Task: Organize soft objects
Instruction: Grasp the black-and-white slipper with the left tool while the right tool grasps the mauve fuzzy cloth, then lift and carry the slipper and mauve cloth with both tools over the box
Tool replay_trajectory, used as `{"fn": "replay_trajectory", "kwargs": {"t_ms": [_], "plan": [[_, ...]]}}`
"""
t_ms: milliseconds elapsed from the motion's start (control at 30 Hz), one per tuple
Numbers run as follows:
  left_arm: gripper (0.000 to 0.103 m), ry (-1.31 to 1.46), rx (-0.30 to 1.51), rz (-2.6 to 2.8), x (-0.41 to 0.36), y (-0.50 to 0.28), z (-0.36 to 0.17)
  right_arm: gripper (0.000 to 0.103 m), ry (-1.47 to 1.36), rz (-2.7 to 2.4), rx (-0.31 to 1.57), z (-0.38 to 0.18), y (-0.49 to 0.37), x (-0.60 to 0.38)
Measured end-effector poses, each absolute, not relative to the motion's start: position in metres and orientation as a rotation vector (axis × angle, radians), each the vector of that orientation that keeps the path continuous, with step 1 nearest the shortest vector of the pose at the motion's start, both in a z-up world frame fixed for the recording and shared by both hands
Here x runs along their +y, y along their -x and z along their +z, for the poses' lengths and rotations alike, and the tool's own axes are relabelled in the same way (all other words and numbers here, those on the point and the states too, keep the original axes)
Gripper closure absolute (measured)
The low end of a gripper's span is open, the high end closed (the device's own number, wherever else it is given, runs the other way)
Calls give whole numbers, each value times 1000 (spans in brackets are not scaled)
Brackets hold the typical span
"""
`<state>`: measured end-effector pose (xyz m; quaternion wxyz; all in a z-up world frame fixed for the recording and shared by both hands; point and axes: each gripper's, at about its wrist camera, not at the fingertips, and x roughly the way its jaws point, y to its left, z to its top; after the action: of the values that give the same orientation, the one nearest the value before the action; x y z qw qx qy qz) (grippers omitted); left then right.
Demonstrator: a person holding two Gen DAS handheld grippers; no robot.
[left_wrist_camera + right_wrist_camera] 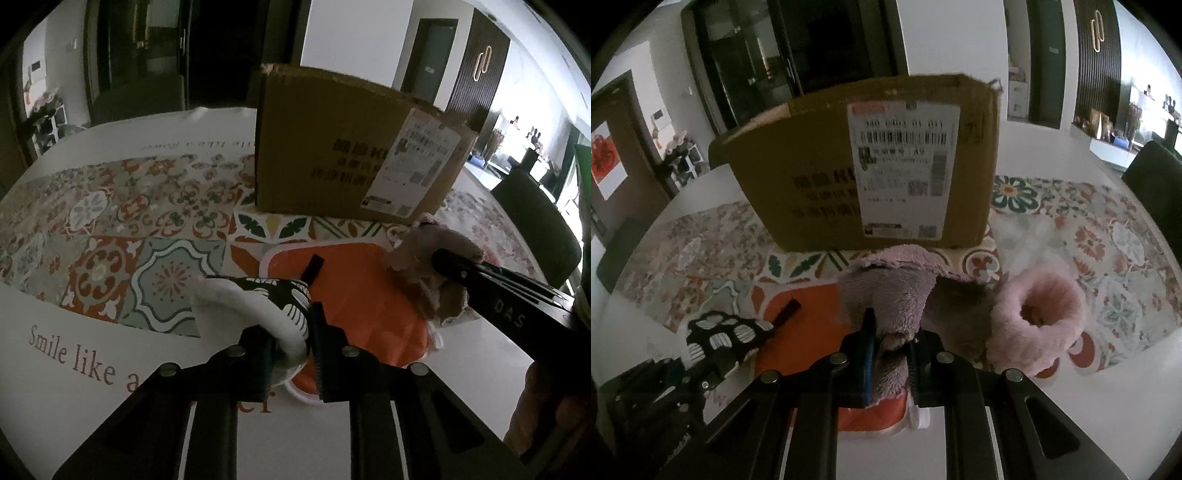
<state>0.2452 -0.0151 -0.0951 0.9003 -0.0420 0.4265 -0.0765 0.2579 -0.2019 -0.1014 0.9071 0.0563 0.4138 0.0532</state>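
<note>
My left gripper (295,343) is shut on a black-and-white patterned cloth item with white fleece lining (273,306), held just above an orange pad (354,288). My right gripper (892,347) is shut on a pink-mauve plush slipper (886,291) with a fluffy pink opening (1038,314), held over the same orange pad (809,332). The right gripper with the plush (424,273) shows at the right of the left wrist view. The patterned cloth (727,332) shows at the lower left of the right wrist view. A brown cardboard box (351,147) (871,166) stands behind them.
A tile-patterned tablecloth (110,229) covers the round table. A black strap (312,269) lies on the orange pad. A dark chair (535,221) stands at the table's right. Dark cabinets and doors are in the background.
</note>
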Motion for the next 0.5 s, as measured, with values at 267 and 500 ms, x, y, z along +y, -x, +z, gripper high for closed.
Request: {"fn": "replay_trajectory", "kwargs": {"t_ms": [267,500], "plan": [[86,88,803,-174,-16,-232,-67,87,-136,128,809,-78,-240,-205],[86,75,737,-189,-19,-224,-38,87,-148,142,757,-55,-229,-207]]}}
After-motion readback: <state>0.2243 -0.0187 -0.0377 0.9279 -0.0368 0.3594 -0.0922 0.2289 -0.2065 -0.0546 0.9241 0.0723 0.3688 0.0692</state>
